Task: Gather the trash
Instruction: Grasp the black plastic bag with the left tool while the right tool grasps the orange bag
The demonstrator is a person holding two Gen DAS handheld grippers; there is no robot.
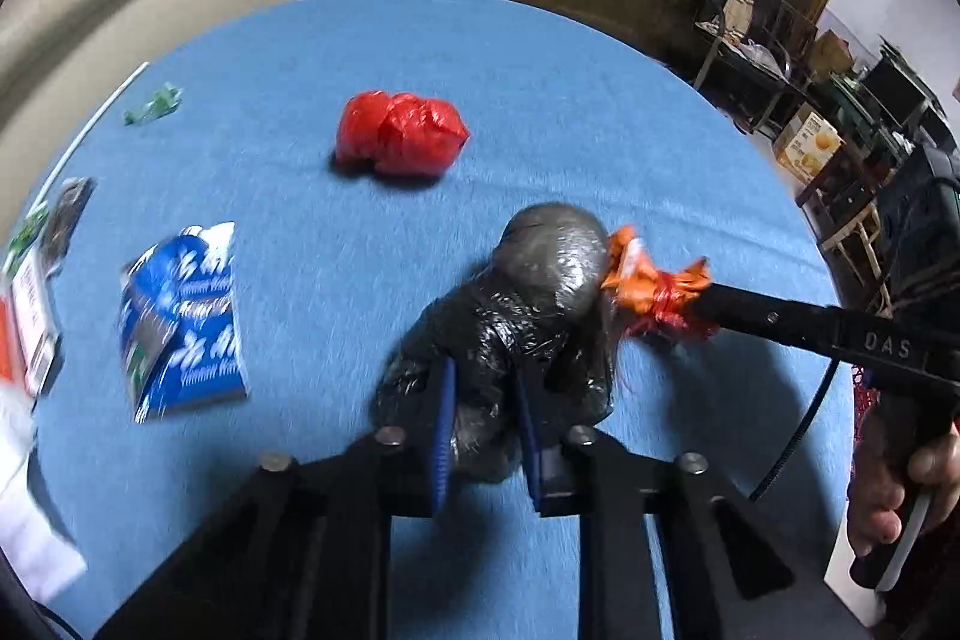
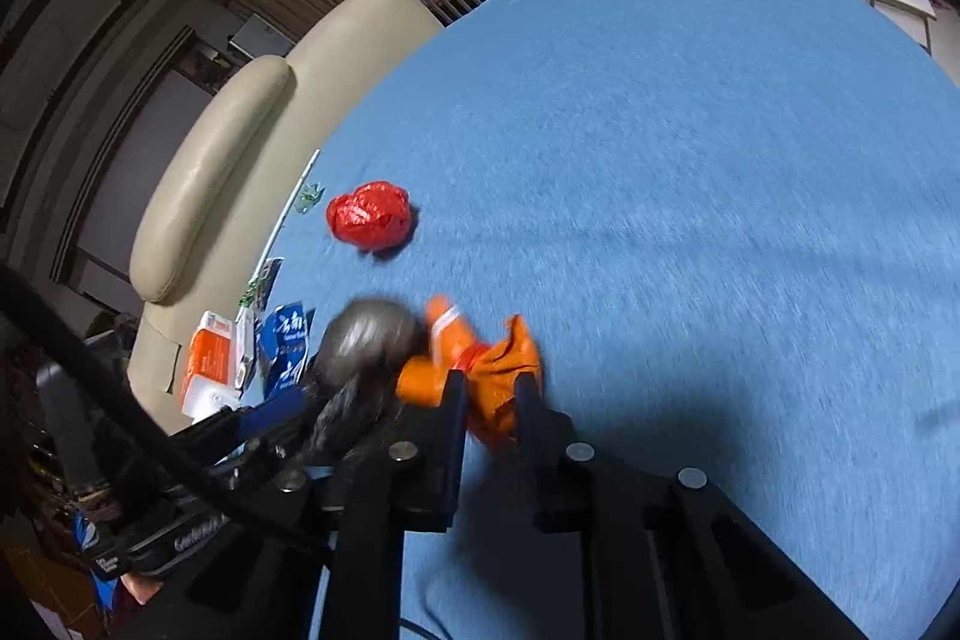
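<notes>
Clenched on the black plastic bag [image 1: 510, 340], the left fingers [image 1: 447, 418] pin it to the blue desk [image 1: 600, 112], while the right fingers [image 2: 459, 400] grasp orange trash [image 2: 480, 376] just beside it, seemingly for bagging.

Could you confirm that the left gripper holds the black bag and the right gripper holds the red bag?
Not quite: the right gripper holds the orange bag, as the right wrist view shows. The red bag lies untouched on the table. The left gripper does hold the black bag.
</notes>
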